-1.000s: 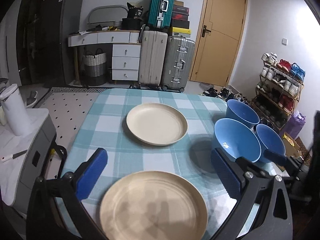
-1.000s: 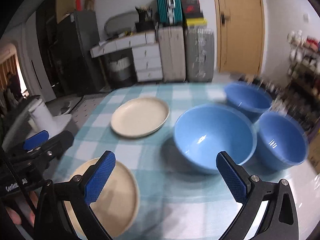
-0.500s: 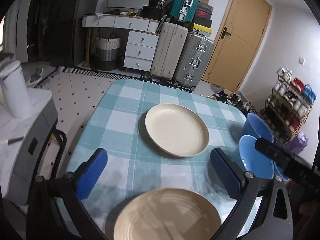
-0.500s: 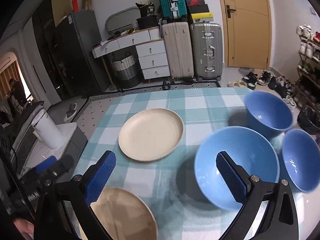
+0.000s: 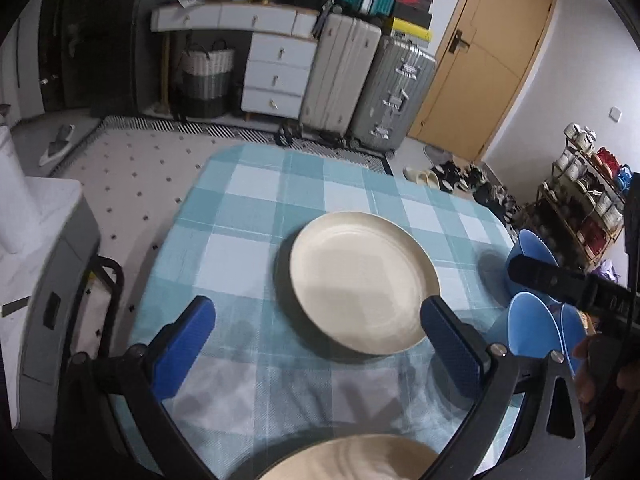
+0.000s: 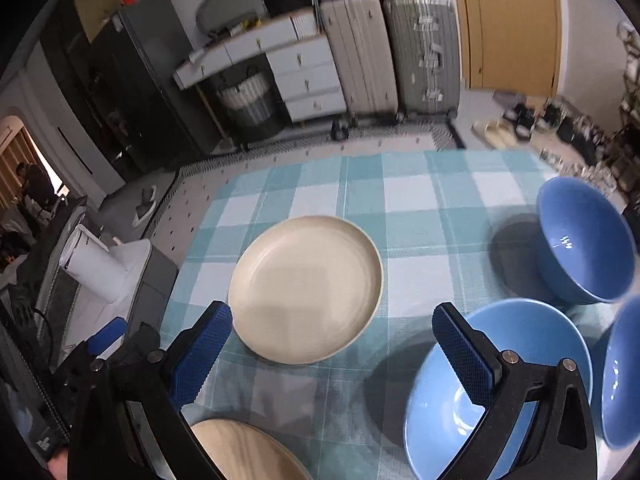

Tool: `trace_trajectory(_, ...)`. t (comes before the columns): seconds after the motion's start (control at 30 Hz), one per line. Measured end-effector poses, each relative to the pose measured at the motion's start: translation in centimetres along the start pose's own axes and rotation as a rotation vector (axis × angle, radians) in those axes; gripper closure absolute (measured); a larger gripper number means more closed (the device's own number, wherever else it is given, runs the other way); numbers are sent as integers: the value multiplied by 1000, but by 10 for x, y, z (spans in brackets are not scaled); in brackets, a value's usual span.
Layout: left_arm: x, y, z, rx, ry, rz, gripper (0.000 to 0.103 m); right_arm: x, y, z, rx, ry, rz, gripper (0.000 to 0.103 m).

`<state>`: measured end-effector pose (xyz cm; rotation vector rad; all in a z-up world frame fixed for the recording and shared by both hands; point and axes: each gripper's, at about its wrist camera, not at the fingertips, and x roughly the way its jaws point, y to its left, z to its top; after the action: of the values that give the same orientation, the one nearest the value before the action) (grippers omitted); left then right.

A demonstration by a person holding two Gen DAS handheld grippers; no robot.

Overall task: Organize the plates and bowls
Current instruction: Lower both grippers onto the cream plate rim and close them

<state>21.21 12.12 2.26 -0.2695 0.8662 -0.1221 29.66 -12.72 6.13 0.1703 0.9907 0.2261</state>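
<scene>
**Operator:** Checked blue-and-white tablecloth (image 5: 256, 216) covers the whole table, with suitcases (image 5: 372, 92) and a door (image 5: 480, 72) far behind it. Nothing on the cloth is stacked yet, so I judge I'm at the very start: choosing a first piece.

**Spotter:** Run me through the pieces, biggest first.

**Operator:** Near right sits the large blue bowl (image 6: 520, 364), partly under my right gripper (image 6: 332, 356). Two smaller blue bowls are beside it, one at the far right (image 6: 588, 244) and one cut off by the right edge (image 6: 624, 376). Mid-table is the cream plate (image 5: 362, 282), lying flat. A second, tan plate (image 6: 240, 452) lies at the near edge, mostly below both cameras.

**Spotter:** And the grippers?

**Operator:** Both are spread wide and hold nothing. My left gripper (image 5: 318, 352) hovers above the cloth between the two plates, its blue pads (image 5: 184, 352) clear of either rim. The right one hangs over the gap between the cream plate and the large bowl.

**Spotter:** So what's next?

**Operator:** My guess is plates onto plates and bowls into bowls. For the cream plate, I'd lower the left gripper until one finger can slip under the near rim, then close on the edge. A flat plate gives little lip to catch, so the approach angle must be shallow.
</scene>
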Motion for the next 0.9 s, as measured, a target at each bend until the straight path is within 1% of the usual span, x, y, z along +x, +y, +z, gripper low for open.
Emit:
trace_trajectory(0.07,14,2,8,-18,38,-6,0,12,-5,13,27,42,15,1)
trace_trajectory(0.1,19,1,11,-14,47,0,0,20,-8,20,38,79,29,1)
trace_trajectory(0.13,26,0,14,-7,66,-9,0,29,-10,27,49,112,40,1)
trace_trajectory(0.2,39,-2,17,-1,95,-26,0,42,-13,35,68,152,51,1)
trace_trajectory(0.23,46,-1,19,-18,113,-44,0,51,-16,41,81,179,49,1)
trace_trajectory(0.27,56,2,20,-54,130,-69,0,56,-17,43,90,187,42,1)
trace_trajectory(0.33,71,4,19,-87,147,-53,0,74,-20,49,100,215,28,2)
trace_trajectory(0.4,81,2,20,-79,159,-43,0,87,-19,49,92,239,27,2)
trace_trajectory(0.47,90,-1,21,-58,163,-28,0,102,-19,47,77,275,17,7)
trace_trajectory(0.53,96,-2,22,-57,170,-27,0,114,-20,47,70,313,8,15)
trace_trajectory(0.57,97,-1,23,-60,171,-33,0,119,-21,47,68,329,7,16)
trace_trajectory(0.63,103,-1,26,-66,176,-46,0,127,-23,48,63,341,10,16)
trace_trajectory(0.7,110,1,26,-63,189,-42,0,133,-24,47,58,349,4,16)
trace_trajectory(0.8,119,3,27,-64,205,-46,0,143,-28,47,65,375,19,16)
trace_trajectory(0.87,123,5,27,-70,213,-60,0,148,-30,47,69,388,28,16)
trace_trajectory(0.9,124,5,27,-73,211,-77,0,149,-30,47,66,390,31,19)
